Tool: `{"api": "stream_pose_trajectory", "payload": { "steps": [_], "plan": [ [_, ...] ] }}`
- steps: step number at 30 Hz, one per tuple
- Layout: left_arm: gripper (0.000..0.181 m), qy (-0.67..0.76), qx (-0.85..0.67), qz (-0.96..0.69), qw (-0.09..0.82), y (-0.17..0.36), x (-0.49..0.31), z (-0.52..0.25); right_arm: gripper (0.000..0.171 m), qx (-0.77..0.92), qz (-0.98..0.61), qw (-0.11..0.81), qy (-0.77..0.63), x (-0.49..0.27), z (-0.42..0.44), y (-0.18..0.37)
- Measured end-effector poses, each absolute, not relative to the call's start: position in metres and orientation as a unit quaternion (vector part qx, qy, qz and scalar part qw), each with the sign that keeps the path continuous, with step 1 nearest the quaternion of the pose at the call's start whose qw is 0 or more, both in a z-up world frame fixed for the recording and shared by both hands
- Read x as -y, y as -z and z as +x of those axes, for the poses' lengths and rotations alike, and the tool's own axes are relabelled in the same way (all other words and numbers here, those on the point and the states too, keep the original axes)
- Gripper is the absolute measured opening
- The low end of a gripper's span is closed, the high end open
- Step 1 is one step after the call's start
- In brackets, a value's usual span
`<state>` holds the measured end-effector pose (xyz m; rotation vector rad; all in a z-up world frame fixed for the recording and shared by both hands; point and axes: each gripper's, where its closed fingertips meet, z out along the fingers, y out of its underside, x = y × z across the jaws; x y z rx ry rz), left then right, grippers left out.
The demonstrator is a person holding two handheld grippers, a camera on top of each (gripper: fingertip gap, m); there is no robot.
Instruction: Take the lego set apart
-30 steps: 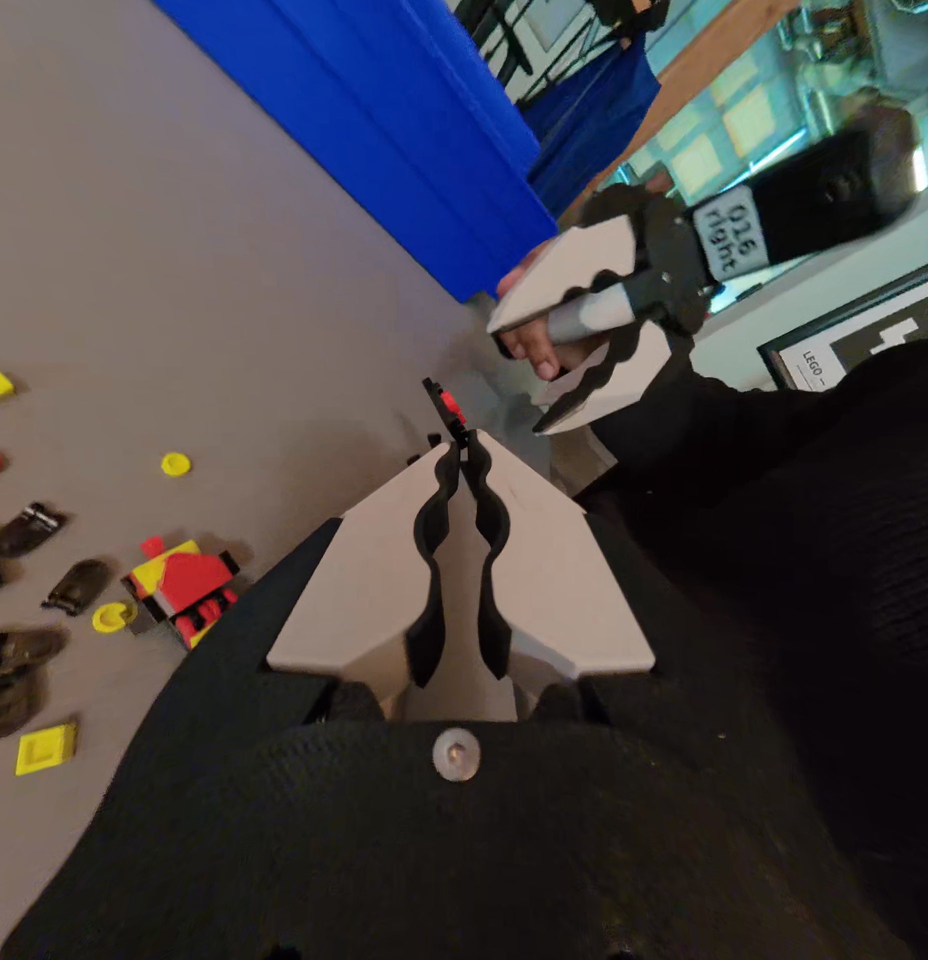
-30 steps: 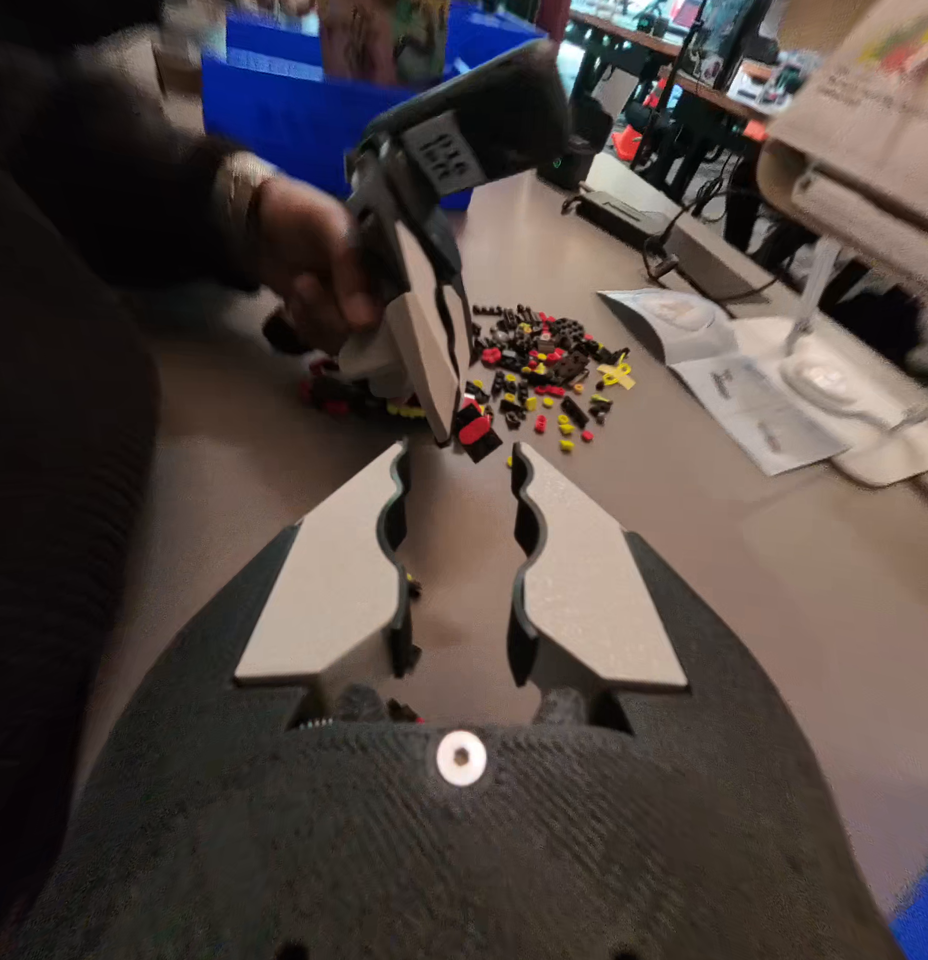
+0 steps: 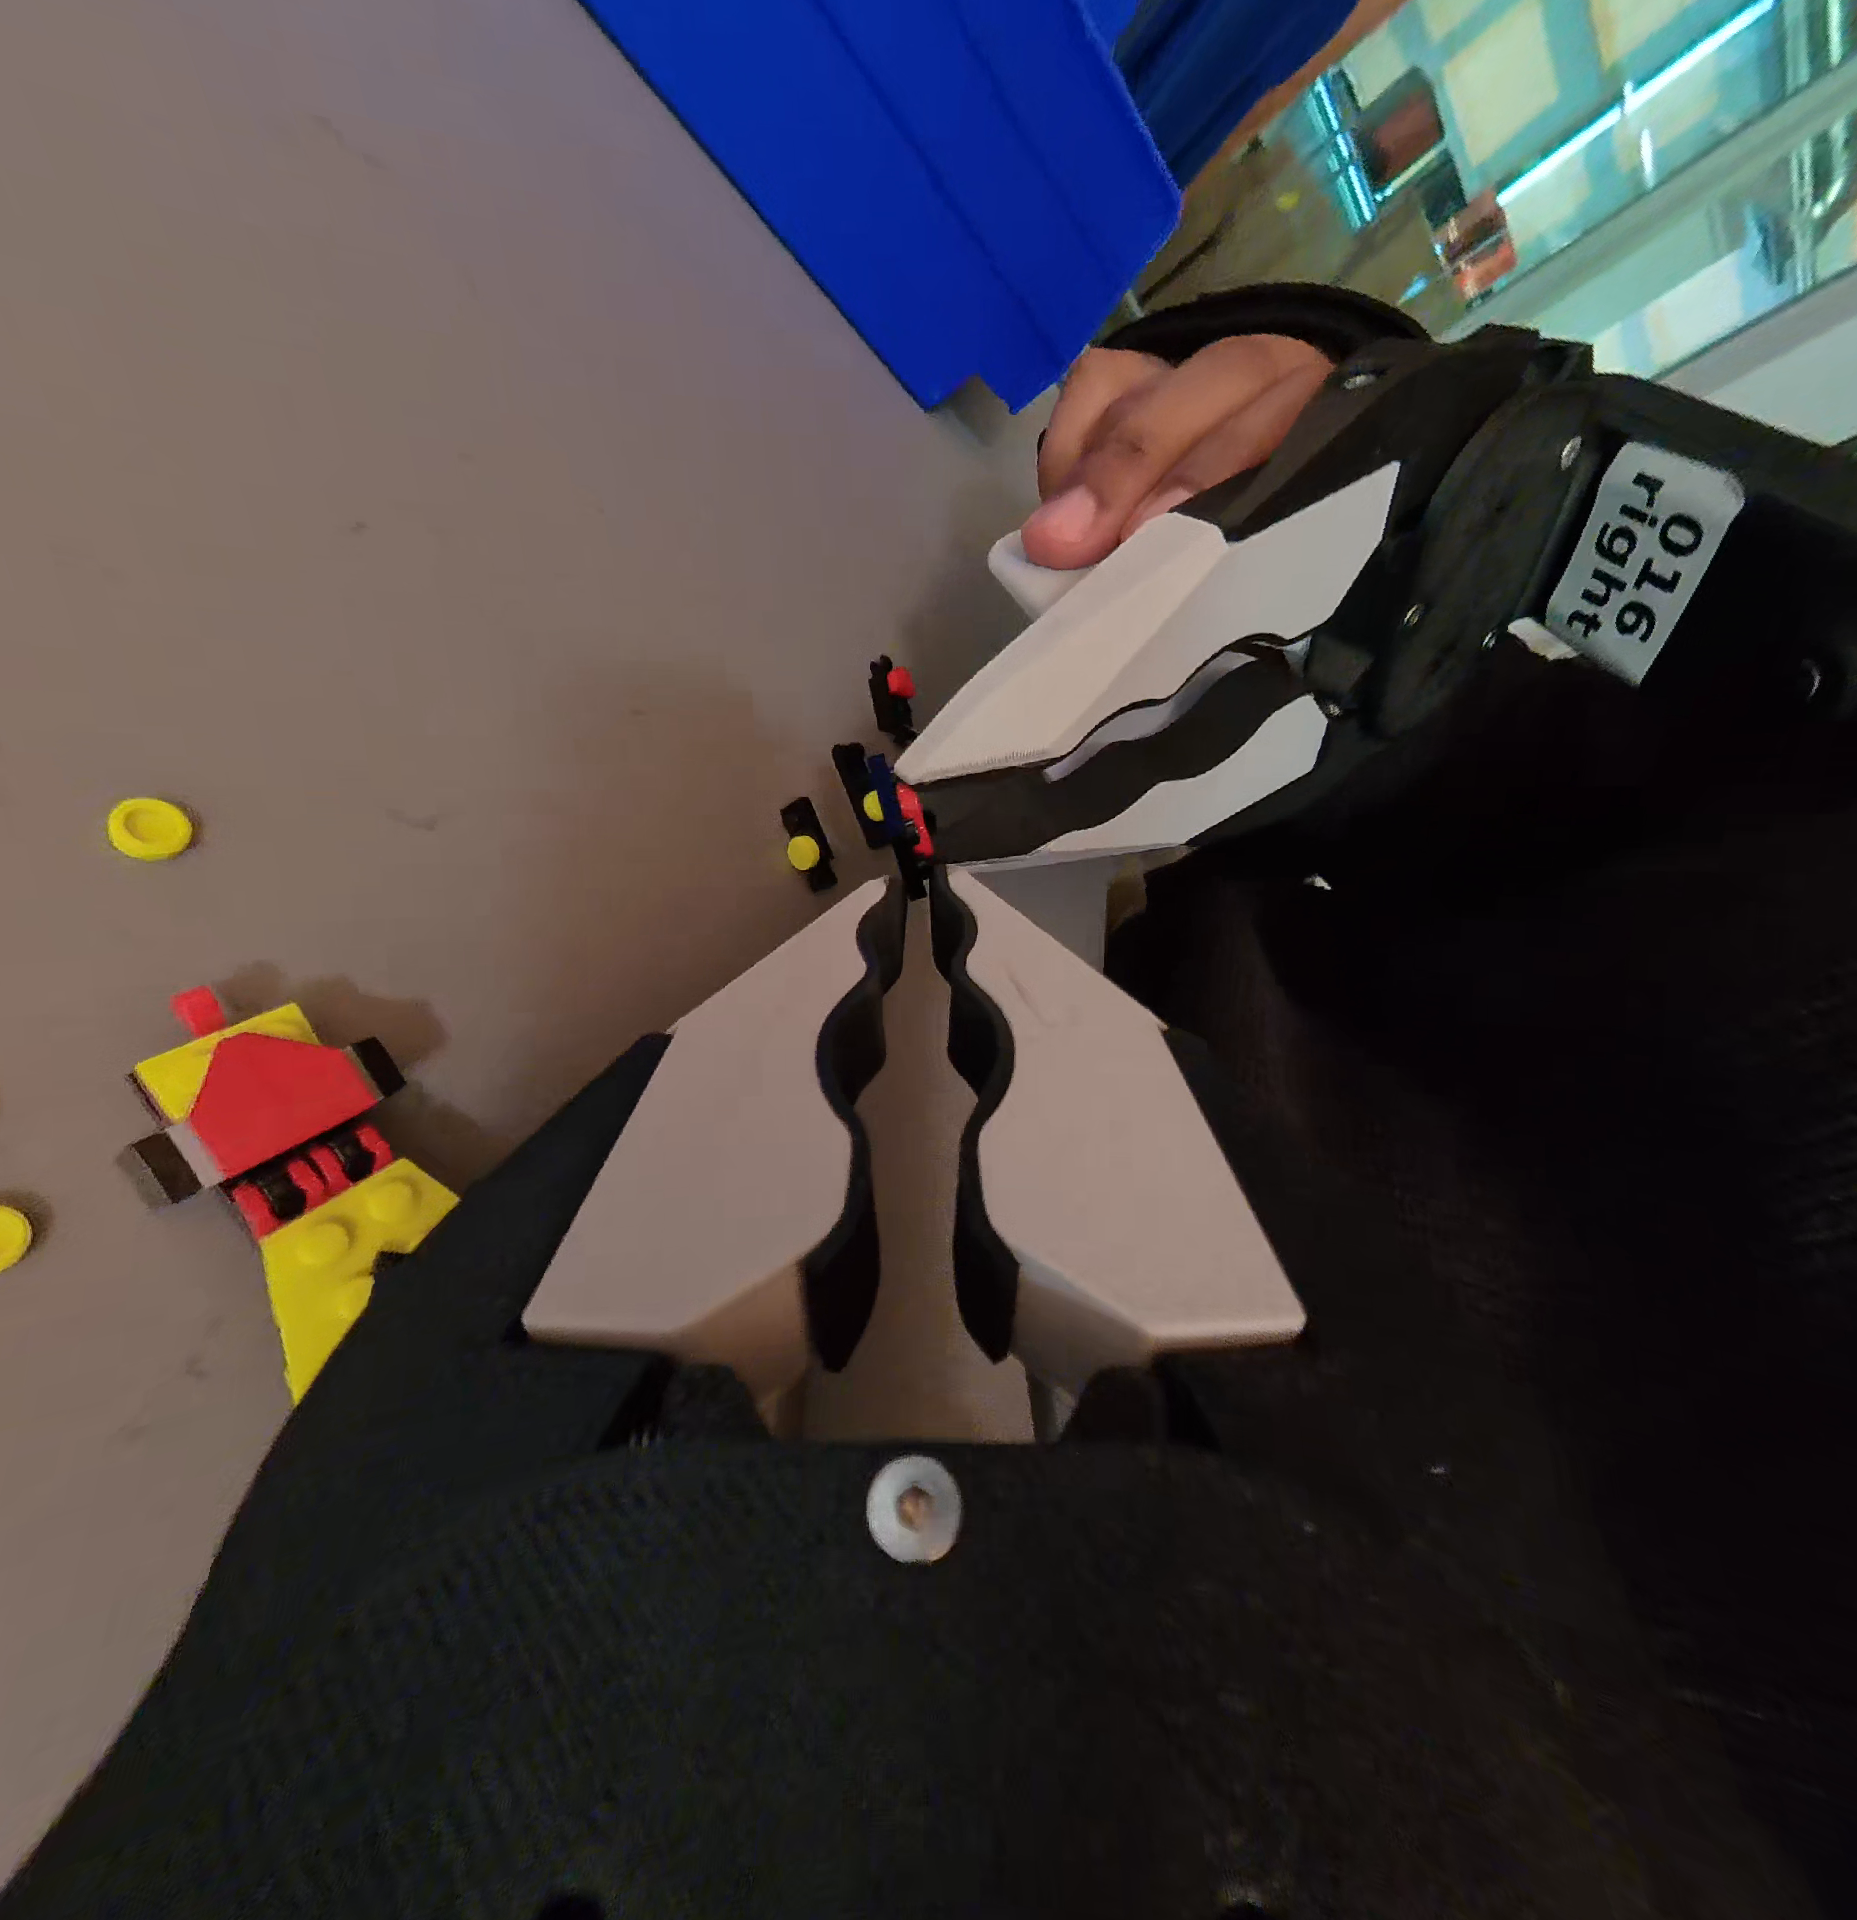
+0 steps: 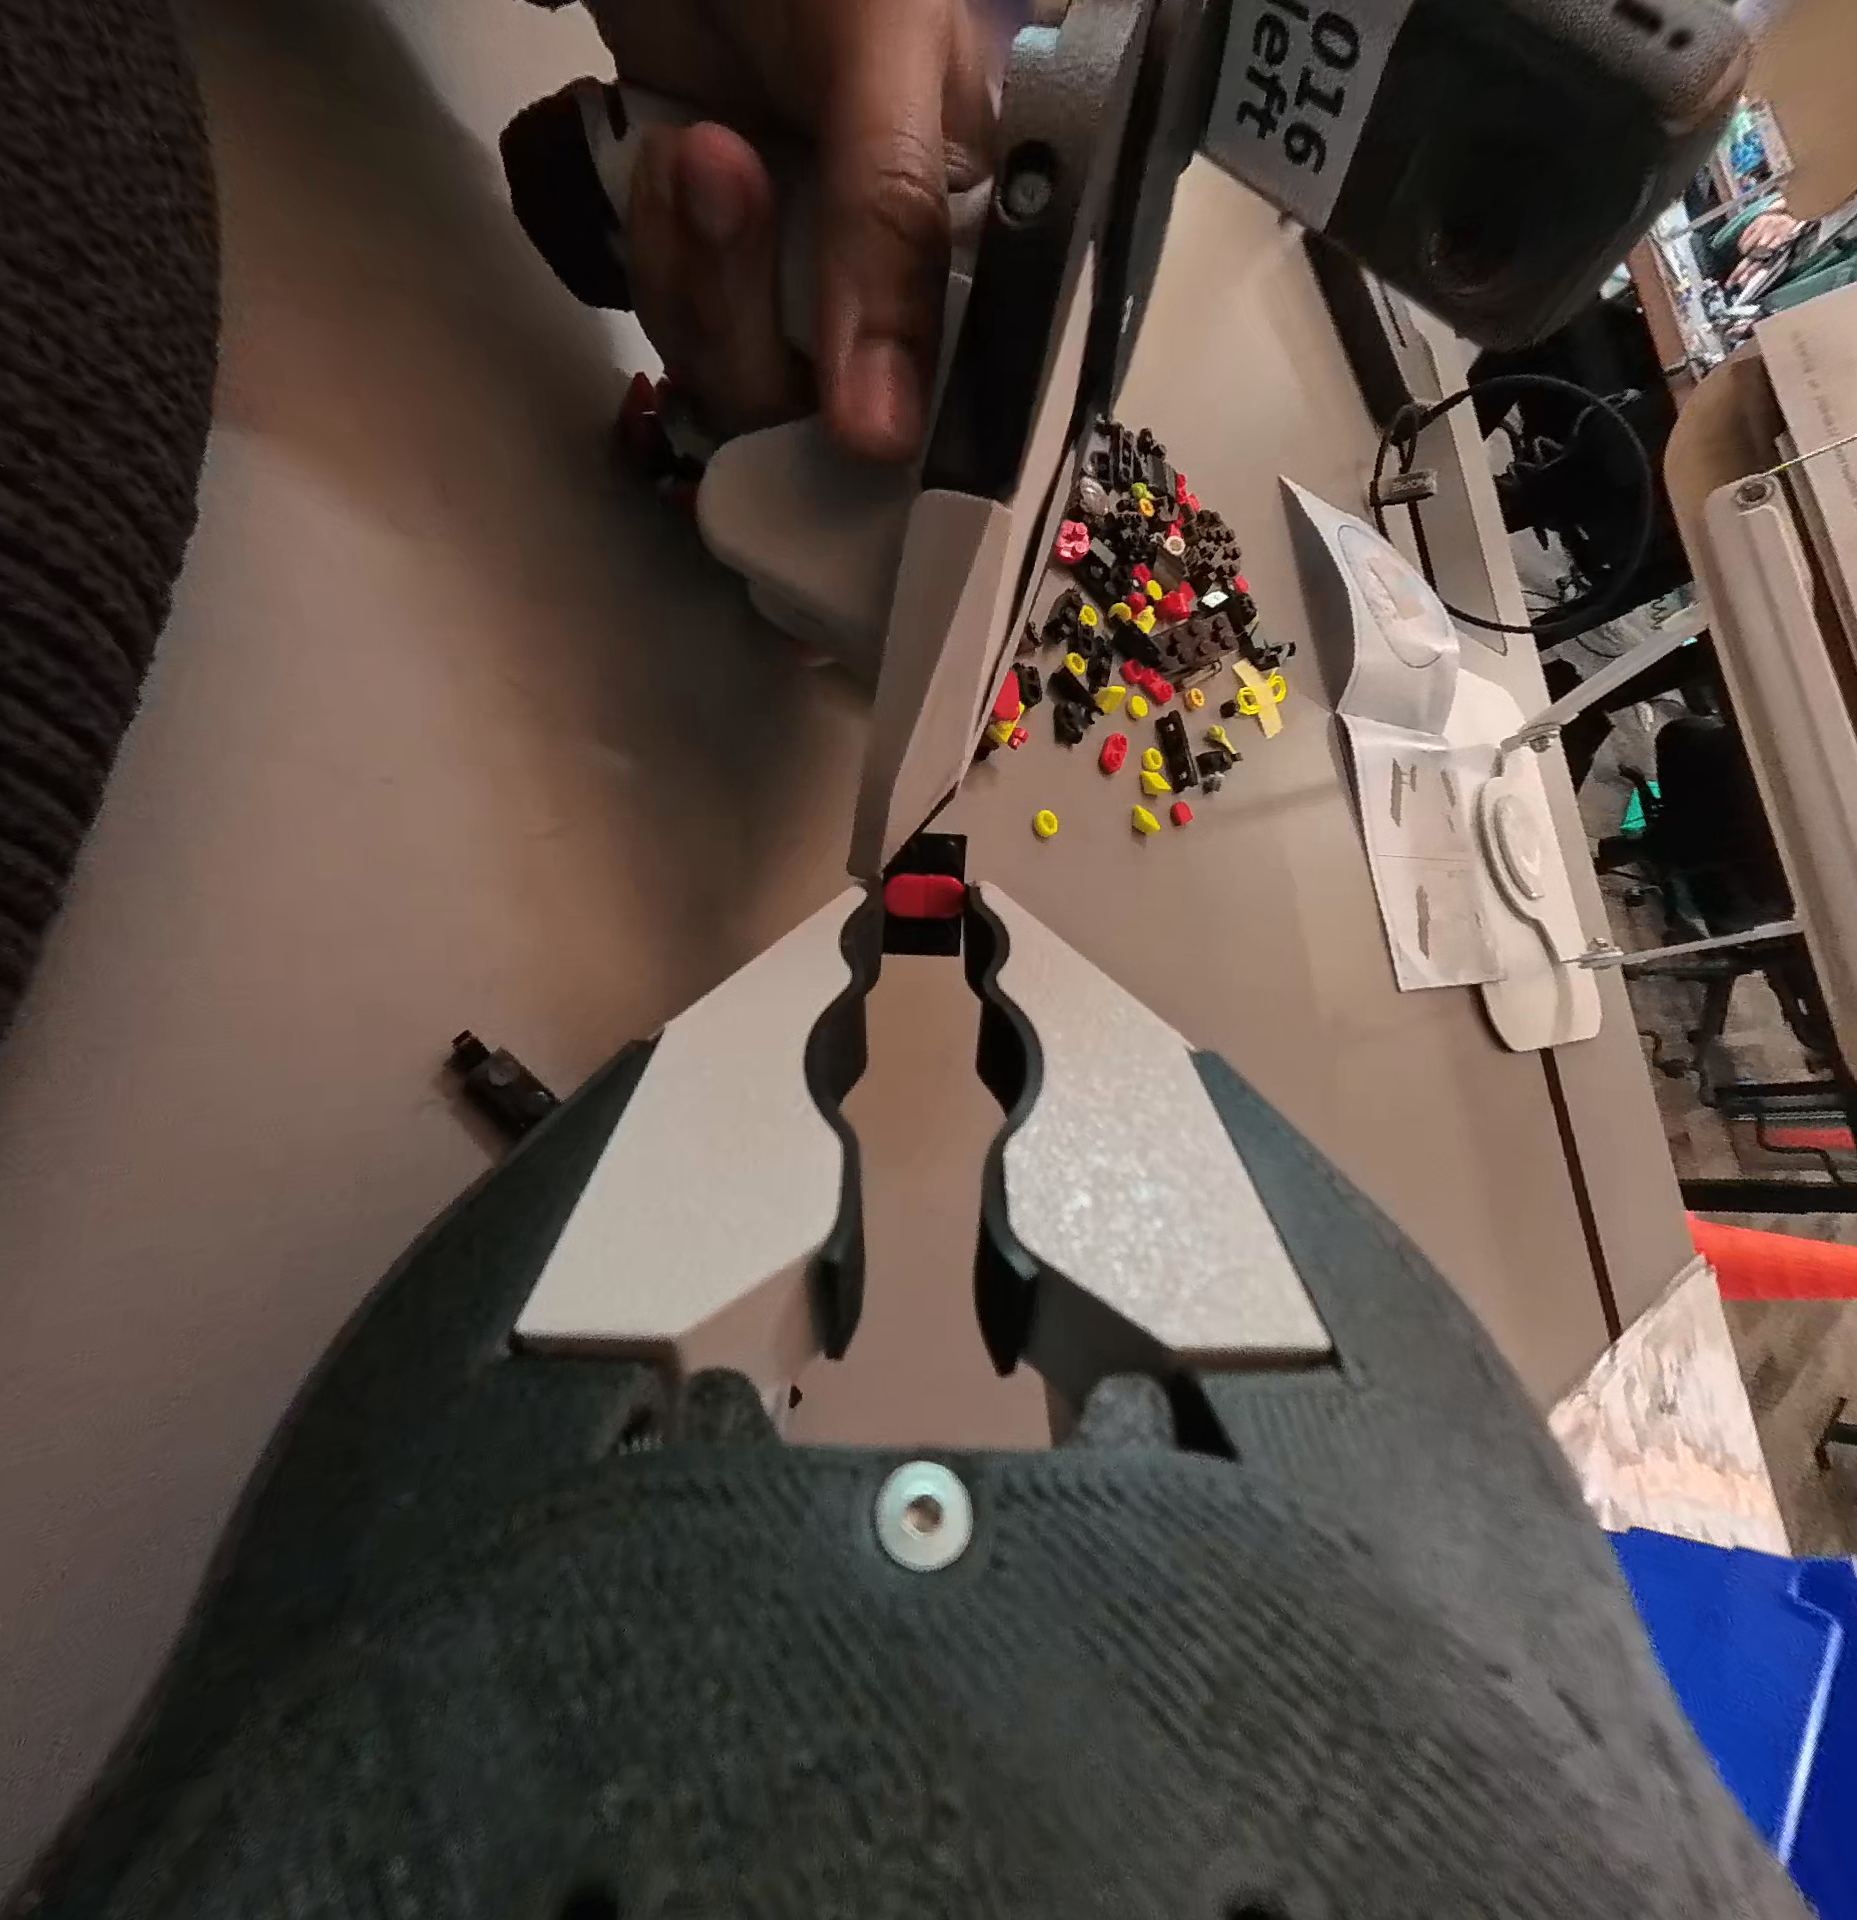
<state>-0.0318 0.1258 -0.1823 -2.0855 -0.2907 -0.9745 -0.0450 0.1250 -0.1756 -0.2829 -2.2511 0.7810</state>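
Note:
A small black lego piece with a red tile (image 4: 924, 900) is gripped from two sides just above the grey table. My right gripper (image 4: 924, 906) is shut on its sides. My left gripper (image 3: 911, 886) is shut on its black edge (image 3: 916, 871). In the left wrist view the right gripper (image 3: 919, 821) comes in from the right and its tips meet the left one's. In the right wrist view the left gripper (image 4: 906, 847) comes down from above. A larger red and yellow lego assembly (image 3: 269, 1122) lies on the table to the left.
Small loose pieces (image 3: 810, 857) lie by the fingertips, and yellow round pieces (image 3: 150, 828) lie farther left. A pile of black, red and yellow pieces (image 4: 1142, 623), an instruction booklet (image 4: 1423, 831) and a black piece (image 4: 493, 1075) are on the table. A blue bin (image 3: 903, 156) stands behind. Left and right tips are no more than a few centimetres apart.
My right gripper was open and apart from the left; it has moved in and closed on the piece that the left gripper holds. Both grippers are lower, nearer the table.

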Motion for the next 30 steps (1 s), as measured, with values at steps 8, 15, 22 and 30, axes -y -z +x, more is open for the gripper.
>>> {"api": "stream_pose_trajectory", "payload": {
  "steps": [8,15,22,30],
  "plan": [
    [0.004,0.386,0.126,-0.817,0.41,0.179,-0.127,-0.037,0.014,0.876,-0.11,0.366,-0.294,-0.124,-0.046,0.176],
    [0.006,0.394,0.132,-0.808,0.417,0.176,-0.128,-0.038,0.014,0.873,-0.101,0.371,-0.3,-0.123,-0.045,0.174],
    [0.003,0.394,0.138,-0.802,0.428,0.172,-0.129,-0.041,0.014,0.868,-0.101,0.382,-0.302,-0.124,-0.047,0.17],
    [0.003,0.333,0.105,-0.832,0.431,0.175,-0.129,-0.041,0.018,0.863,-0.13,0.36,-0.33,-0.125,-0.048,0.171]
  ]
}}
